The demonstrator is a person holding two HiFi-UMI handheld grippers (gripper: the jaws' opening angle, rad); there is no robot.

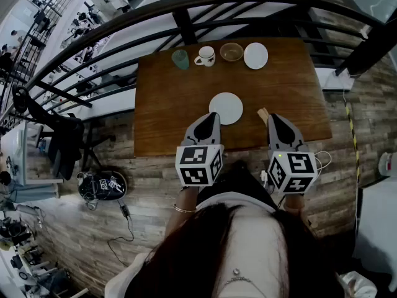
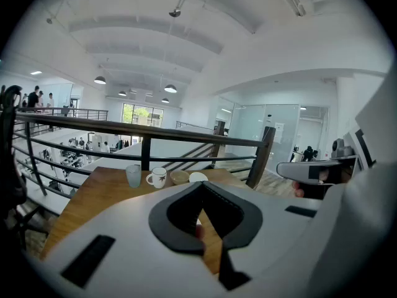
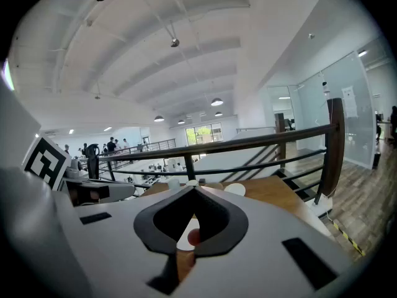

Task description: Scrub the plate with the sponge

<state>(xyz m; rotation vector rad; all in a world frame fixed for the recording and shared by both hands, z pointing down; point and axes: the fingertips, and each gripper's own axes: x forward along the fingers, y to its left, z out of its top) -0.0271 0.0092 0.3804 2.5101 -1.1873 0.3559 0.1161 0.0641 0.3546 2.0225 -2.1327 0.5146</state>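
A white plate (image 1: 226,108) lies on the wooden table (image 1: 167,104), near its front edge. A small tan sponge (image 1: 263,113) rests just right of the plate. My left gripper (image 1: 213,115) is shut and empty, its tip at the plate's left rim. My right gripper (image 1: 273,117) is also shut and empty, right beside the sponge. In the left gripper view the left gripper (image 2: 200,184) has its jaws meeting at the tip. Seen in its own view, the right gripper (image 3: 194,188) is closed too, with a patch of the plate (image 3: 182,240) showing behind the jaws.
Along the table's far edge stand a green glass (image 1: 180,59), a mug (image 1: 206,56), a bowl (image 1: 231,52) and a second white plate (image 1: 255,55). A black railing (image 1: 186,23) runs right behind the table. The person stands at the front edge.
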